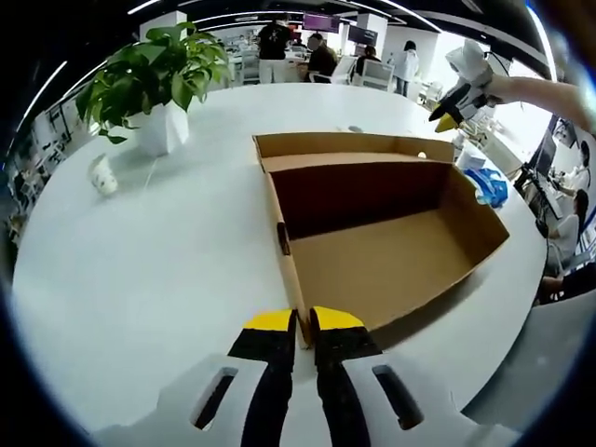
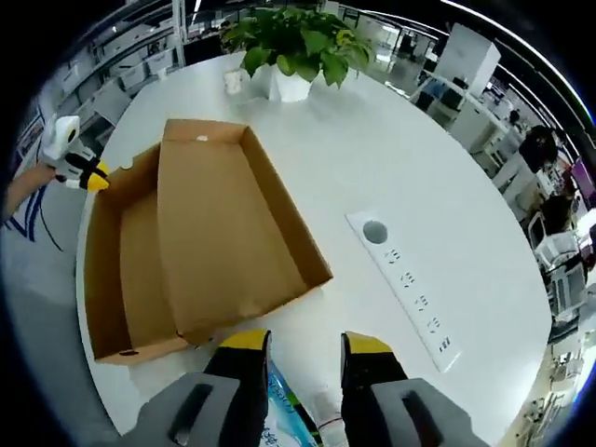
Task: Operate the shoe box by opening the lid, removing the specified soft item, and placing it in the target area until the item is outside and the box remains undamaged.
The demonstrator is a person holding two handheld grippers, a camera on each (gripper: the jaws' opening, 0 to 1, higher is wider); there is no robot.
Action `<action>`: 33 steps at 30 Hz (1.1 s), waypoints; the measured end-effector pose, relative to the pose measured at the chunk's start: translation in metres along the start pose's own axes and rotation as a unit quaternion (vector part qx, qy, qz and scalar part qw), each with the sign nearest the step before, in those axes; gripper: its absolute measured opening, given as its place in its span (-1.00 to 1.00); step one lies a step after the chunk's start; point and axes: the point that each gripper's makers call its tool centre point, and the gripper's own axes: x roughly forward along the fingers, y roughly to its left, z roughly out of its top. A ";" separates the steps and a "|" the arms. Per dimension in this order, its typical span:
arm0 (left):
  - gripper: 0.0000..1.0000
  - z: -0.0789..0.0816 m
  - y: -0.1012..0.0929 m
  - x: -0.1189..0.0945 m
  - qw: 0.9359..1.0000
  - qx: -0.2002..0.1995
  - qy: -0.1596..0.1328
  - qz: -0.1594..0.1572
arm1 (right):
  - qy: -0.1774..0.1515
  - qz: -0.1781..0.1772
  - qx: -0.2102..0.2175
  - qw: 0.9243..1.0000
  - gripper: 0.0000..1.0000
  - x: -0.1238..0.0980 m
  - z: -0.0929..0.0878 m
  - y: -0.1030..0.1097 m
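The brown cardboard shoe box lies open on the white round table, showing bare cardboard inside. My left gripper is shut on the box's near wall edge, which runs up between its yellow tips. The same gripper shows at the box's far left corner in the right gripper view. My right gripper is open, with a blue and green soft pack lying on the table just under its jaws. That blue pack rests outside the box, beyond its right wall. A person's arm holds the right gripper above it.
A potted plant in a white pot and a small white cup stand at the table's far side. A white power strip is set into the table right of the box. Office desks and people lie beyond the table edge.
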 end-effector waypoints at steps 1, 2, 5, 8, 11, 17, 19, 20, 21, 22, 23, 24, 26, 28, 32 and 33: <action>-0.92 0.000 0.000 0.000 1.000 0.001 0.001 0.001 | -0.007 -0.004 0.016 1.000 -0.48 0.005 0.003 0.001; -0.92 0.000 0.000 0.000 1.000 0.000 0.001 0.002 | -0.005 -0.007 0.028 1.000 -0.49 0.007 0.002 0.000; -0.93 0.000 -0.001 -0.001 1.000 -0.004 0.003 0.006 | -0.013 -0.020 0.071 0.997 -0.53 0.016 0.006 -0.002; -0.94 0.000 -0.001 -0.001 1.000 -0.010 0.002 0.008 | -0.019 -0.029 0.140 0.990 -0.55 0.022 0.005 0.000; -0.95 0.000 -0.001 -0.001 1.000 -0.019 0.000 0.016 | -0.019 -0.034 0.143 0.989 -0.56 0.026 0.002 -0.001; -0.96 0.000 -0.001 -0.002 0.999 -0.033 -0.007 0.024 | -0.011 -0.043 0.232 0.972 -0.63 0.038 -0.008 -0.002; -0.96 0.000 -0.001 -0.002 0.999 -0.033 -0.007 0.026 | -0.010 -0.038 0.253 0.967 -0.69 0.041 -0.010 -0.002; -0.96 0.000 -0.001 -0.002 0.999 -0.033 -0.007 0.026 | -0.006 -0.034 0.267 0.963 -0.74 0.043 -0.013 0.001; -0.96 0.000 -0.001 -0.002 0.999 -0.033 -0.007 0.026 | -0.005 -0.033 0.266 0.963 -0.77 0.043 -0.015 0.002; -0.96 0.000 -0.001 -0.002 0.999 -0.034 -0.008 0.026 | -0.003 -0.034 0.270 0.962 -0.80 0.044 -0.017 0.004; -0.96 0.000 -0.001 -0.002 0.999 -0.038 -0.009 0.025 | 0.000 -0.037 0.274 0.961 -0.83 0.044 -0.018 0.004; -0.96 0.000 -0.001 -0.002 0.999 -0.038 -0.010 0.025 | 0.002 -0.034 0.283 0.959 -0.88 0.045 -0.018 0.008; -0.97 -0.001 0.000 -0.003 0.999 -0.038 -0.011 0.025 | 0.002 -0.034 0.286 0.958 -0.96 0.046 -0.017 0.009; -0.97 0.000 0.000 -0.002 0.999 -0.040 -0.012 0.025 | 0.003 -0.041 0.284 0.958 -0.97 0.046 -0.016 0.008; -0.97 -0.001 0.000 -0.002 0.999 -0.040 -0.012 0.026 | 0.003 -0.053 0.268 0.962 -0.99 0.042 -0.013 0.009; -0.97 -0.001 0.000 -0.002 0.999 -0.040 -0.012 0.025 | 0.000 -0.055 0.269 0.962 -0.99 0.040 -0.012 0.008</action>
